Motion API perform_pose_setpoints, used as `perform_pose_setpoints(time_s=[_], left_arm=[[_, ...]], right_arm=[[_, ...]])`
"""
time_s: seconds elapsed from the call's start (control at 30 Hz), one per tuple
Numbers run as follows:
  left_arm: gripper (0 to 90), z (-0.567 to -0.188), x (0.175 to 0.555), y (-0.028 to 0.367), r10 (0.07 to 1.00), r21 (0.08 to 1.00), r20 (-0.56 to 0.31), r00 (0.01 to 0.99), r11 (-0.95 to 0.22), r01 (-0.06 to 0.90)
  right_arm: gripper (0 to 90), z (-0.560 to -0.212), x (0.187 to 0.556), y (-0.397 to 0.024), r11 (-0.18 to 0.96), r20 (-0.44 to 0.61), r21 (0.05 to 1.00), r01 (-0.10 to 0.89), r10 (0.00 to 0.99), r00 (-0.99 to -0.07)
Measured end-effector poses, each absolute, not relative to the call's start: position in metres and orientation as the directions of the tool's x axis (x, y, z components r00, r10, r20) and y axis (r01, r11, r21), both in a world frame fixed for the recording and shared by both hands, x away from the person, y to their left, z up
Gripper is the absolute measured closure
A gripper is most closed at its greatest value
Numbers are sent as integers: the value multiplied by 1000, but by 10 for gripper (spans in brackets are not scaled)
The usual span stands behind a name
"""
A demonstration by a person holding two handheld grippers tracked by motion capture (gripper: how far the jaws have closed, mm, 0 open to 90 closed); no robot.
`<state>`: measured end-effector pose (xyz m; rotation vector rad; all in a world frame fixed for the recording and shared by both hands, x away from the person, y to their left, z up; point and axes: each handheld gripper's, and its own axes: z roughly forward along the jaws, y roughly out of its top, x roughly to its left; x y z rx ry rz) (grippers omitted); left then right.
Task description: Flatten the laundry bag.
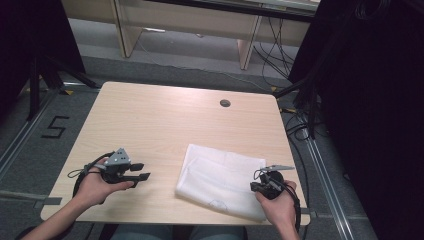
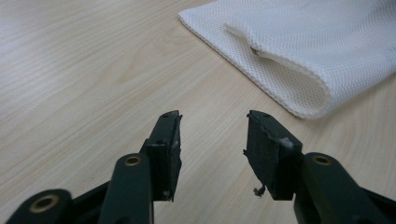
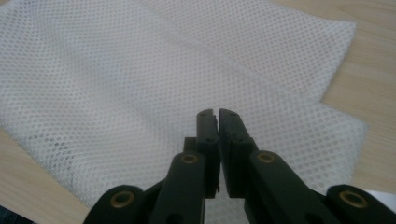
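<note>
A folded white mesh cloth [image 1: 220, 180] lies on the right front part of the wooden table [image 1: 165, 120]. My left gripper [image 1: 144, 171] rests low over the table to the left of the cloth, jaws open, nothing between them. In the left gripper view the gripper [image 2: 212, 135] points at bare wood, with the cloth [image 2: 299, 51] ahead to the right. My right gripper [image 1: 255, 186] hovers at the cloth's right front corner. In the right gripper view that gripper [image 3: 218, 116] has its jaws closed together above the mesh cloth [image 3: 140, 79], with nothing pinched between them.
A round cable hole [image 1: 225, 103] sits near the table's far edge. Black stands and cables [image 1: 305, 100] crowd the floor to the right. A wooden desk frame [image 1: 190, 30] stands beyond the table.
</note>
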<state>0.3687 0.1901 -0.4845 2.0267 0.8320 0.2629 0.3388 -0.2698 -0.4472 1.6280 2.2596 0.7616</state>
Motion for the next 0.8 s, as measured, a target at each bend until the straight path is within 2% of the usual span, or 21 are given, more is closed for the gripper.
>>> perform_pose_setpoints(time_s=[0.1,0.3,0.37,0.4,0.43,0.63,0.8], left_arm=[[597,-483,369,189,643,808,-148,751,-360,467],[686,-485,372,183,618,794,-150,771,-390,467],[688,-485,373,183,618,796,-156,770,-383,468],[687,-485,373,183,620,796,-155,769,-383,469],[684,-485,373,183,620,796,-155,769,-383,469],[663,-486,372,181,621,785,-175,764,-380,489],[645,-488,373,181,613,787,-156,775,-396,472]], right_arm=[[900,-451,339,-273,265,76,544,796,930,-361],[899,-461,344,-271,286,61,460,840,934,-351],[900,-463,345,-266,246,87,419,874,947,-309],[899,-466,347,-268,281,63,422,862,940,-337],[900,-468,348,-265,255,77,403,879,948,-310],[900,-474,356,-261,303,55,365,880,937,-346],[900,-478,369,-257,354,44,416,838,912,-407]])
